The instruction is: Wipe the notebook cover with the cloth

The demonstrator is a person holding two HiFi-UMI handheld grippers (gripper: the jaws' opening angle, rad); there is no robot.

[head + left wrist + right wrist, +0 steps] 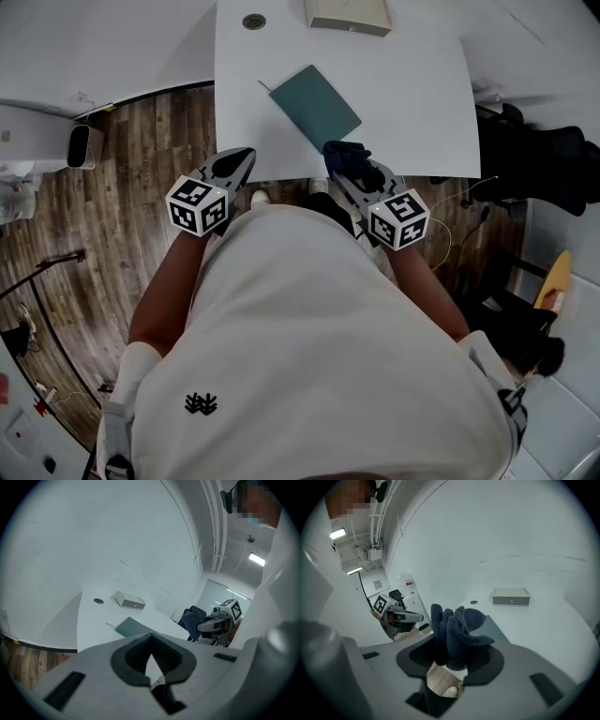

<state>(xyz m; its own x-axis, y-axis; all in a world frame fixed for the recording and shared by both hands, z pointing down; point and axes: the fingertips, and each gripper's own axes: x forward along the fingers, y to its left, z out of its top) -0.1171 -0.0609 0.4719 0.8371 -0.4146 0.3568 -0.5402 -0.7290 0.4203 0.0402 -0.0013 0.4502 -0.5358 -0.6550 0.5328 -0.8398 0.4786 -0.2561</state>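
Observation:
A teal notebook (315, 105) lies closed and slanted on the white table (412, 103), near its front edge. My right gripper (342, 167) is shut on a dark blue cloth (346, 151), which hangs just off the notebook's near corner. In the right gripper view the cloth (457, 629) bunches up between the jaws of the right gripper (451, 649), with the notebook (492, 629) behind it. My left gripper (244, 157) is at the table's front edge, left of the notebook, shut with nothing in it. The left gripper view shows the notebook (132, 627) ahead.
A flat beige box (347, 14) and a round cable grommet (254, 21) sit at the table's far side. Wooden floor (122, 197) runs under the front edge. Dark bags or a chair (539, 164) stand right of the table, and a white unit (84, 145) is on the left.

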